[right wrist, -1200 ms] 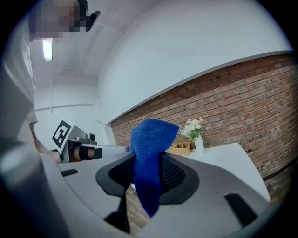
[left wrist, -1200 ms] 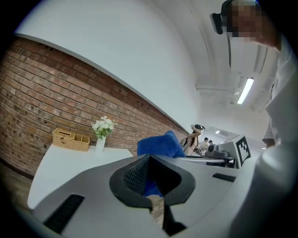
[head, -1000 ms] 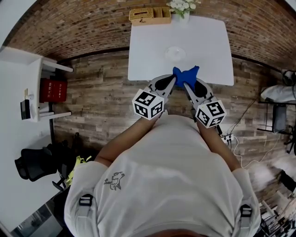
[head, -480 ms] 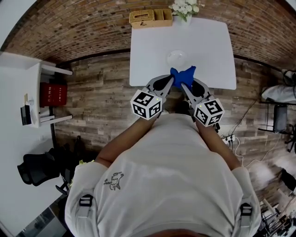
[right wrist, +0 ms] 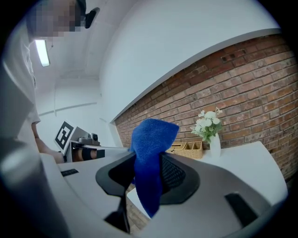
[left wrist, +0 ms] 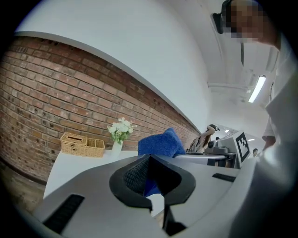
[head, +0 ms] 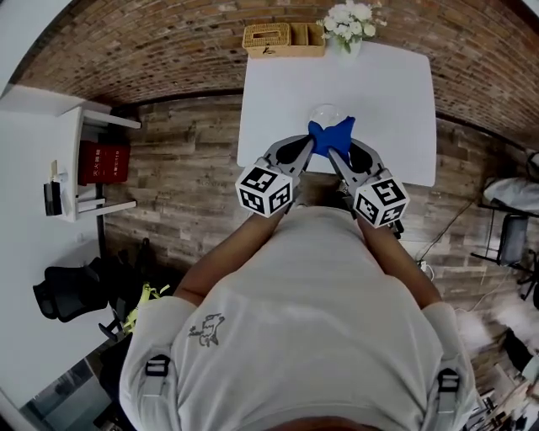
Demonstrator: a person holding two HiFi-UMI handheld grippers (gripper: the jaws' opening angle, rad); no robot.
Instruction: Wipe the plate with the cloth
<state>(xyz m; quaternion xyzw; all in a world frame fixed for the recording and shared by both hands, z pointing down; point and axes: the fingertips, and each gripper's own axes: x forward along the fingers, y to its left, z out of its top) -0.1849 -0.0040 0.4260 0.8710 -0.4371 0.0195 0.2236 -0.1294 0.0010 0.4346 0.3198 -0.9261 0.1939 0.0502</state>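
A blue cloth (head: 331, 135) hangs bunched between my two grippers, above the near part of the white table (head: 278, 93). My left gripper (head: 313, 146) is shut on its left end and my right gripper (head: 336, 155) on its right end. A clear plate (head: 323, 112) lies on the table just beyond the cloth, partly hidden by it. In the left gripper view the cloth (left wrist: 158, 143) rises from the closed jaws of the left gripper (left wrist: 148, 168). In the right gripper view the cloth (right wrist: 150, 153) drapes down through the right gripper (right wrist: 148, 174).
A wicker basket (head: 274, 38) and a vase of white flowers (head: 349, 18) stand at the table's far edge against the brick wall. A white shelf unit with a red box (head: 101, 162) is at the left, and a black chair (head: 63, 299) stands on the wooden floor.
Both grippers have carried the cloth forward together. The table and plate now sit closer, and the cloth has passed over the table's near edge up to the plate.
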